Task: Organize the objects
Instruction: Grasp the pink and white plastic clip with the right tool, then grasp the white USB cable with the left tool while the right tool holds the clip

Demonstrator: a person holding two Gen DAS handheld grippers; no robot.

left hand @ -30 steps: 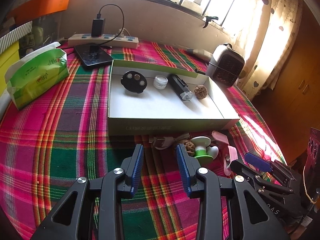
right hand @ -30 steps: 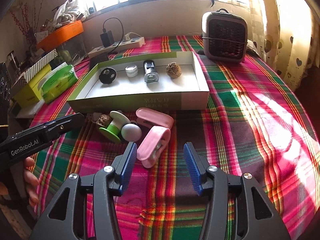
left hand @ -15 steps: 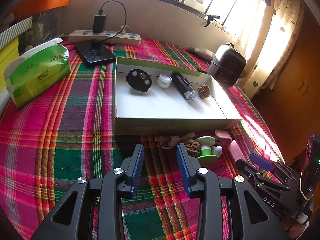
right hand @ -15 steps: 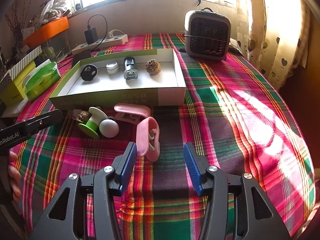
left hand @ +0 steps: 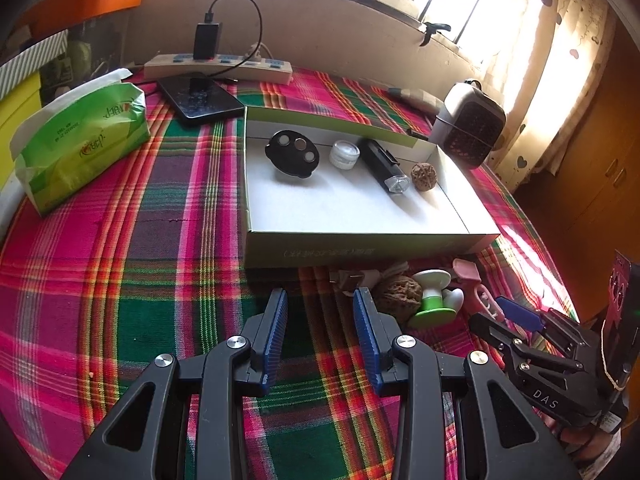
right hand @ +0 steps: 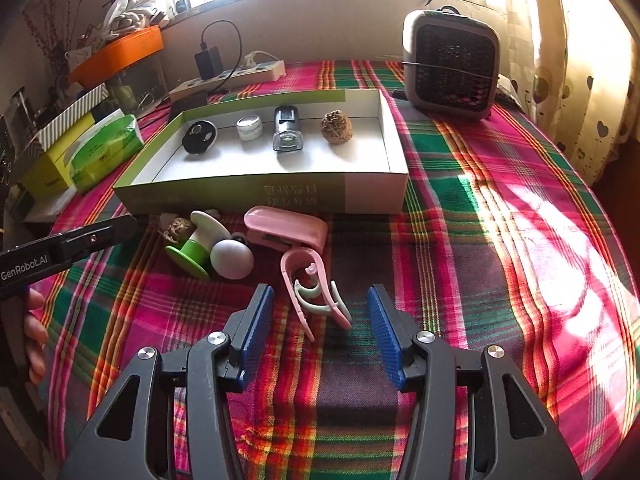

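Observation:
A shallow white box (right hand: 260, 196) with green walls holds a black round disc (right hand: 199, 137), a small white jar (right hand: 249, 127), a black light (right hand: 286, 133) and a walnut (right hand: 336, 126). In front of it lie a second walnut (left hand: 398, 298), a green-and-white spool (right hand: 196, 248), a white ball (right hand: 232, 258), a pink case (right hand: 286, 232) and a pink clip (right hand: 312, 296). My right gripper (right hand: 320, 300) is open, with the clip's lower end lying between its blue pads, untouched. My left gripper (left hand: 320, 304) is open over bare cloth, left of the walnut.
A plaid cloth (right hand: 460, 240) covers the table. A green tissue pack (left hand: 80, 152), a phone (left hand: 200, 100) and a power strip (left hand: 218, 68) sit at the back left. A small fan heater (right hand: 452, 64) stands behind the box's right end. A person's fingers (right hand: 34, 332) show at the left.
In the right wrist view the pink clip has turned from flat to side-on, ending in the gap between the fingers. The left view has shifted slightly. Both grippers keep their opening.

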